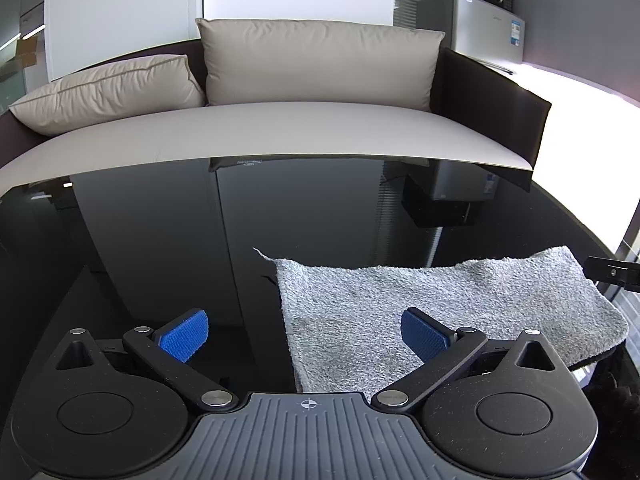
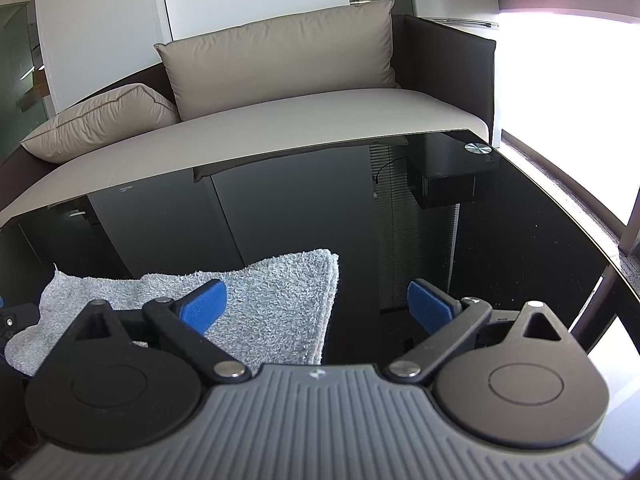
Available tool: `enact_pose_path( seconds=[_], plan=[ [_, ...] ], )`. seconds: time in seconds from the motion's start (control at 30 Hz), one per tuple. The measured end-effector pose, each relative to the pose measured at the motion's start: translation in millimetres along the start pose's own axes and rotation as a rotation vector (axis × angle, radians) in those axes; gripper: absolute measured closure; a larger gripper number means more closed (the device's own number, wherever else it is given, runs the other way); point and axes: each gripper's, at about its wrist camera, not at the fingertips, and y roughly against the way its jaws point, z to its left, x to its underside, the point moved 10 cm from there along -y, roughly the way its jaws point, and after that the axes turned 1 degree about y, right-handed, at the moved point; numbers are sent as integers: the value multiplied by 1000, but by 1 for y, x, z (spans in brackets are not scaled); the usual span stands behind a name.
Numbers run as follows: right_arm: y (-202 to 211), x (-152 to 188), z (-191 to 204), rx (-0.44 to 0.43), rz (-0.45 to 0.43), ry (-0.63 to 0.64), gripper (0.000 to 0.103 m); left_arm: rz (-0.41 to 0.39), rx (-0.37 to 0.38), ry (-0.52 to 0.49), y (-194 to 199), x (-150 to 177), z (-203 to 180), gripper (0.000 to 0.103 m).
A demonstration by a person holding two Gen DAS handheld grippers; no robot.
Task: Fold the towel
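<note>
Towel first: the grey terry-cloth towel (image 1: 448,312) lay folded on the glossy black glass table (image 1: 160,240), at the lower right of the left wrist view and the lower left of the right wrist view, its near edge hidden behind the gripper bodies.

At the bottom of the left wrist view the left gripper (image 1: 306,336) stood with its jaws spread wide and nothing between the blue ribbed pads (image 1: 184,336); one pad hovered over bare glass, the other over the towel's left portion, neither visibly pressing on the cloth. The right gripper (image 2: 318,310) was likewise wide open and holding nothing, one blue pad over the towel's right portion and the other over the table. Straddling the towel's two side edges like this, each gripper looked placed either to have let go of a corner or to take one up (which, the views did not settle).

The towel showed doubled layers along its right edge, so at least one fold seemed done; another halving probably remained.

Beyond the table, across the upper half of both views, sat a beige cushioned sofa (image 1: 280,132) with two taupe pillows (image 1: 316,60), and a small silver fridge (image 1: 476,24) at upper right.
</note>
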Motion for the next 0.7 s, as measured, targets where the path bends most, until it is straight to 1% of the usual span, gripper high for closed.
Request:
enact_pose_path(
  seconds=[0.33, 0.7],
  plan=[
    [7, 8, 1, 4, 20, 2, 4, 7, 13, 3, 6, 6, -1, 1],
    [24, 22, 1, 4, 37, -32, 4, 8, 30, 21, 19, 17, -2, 1]
  ],
)
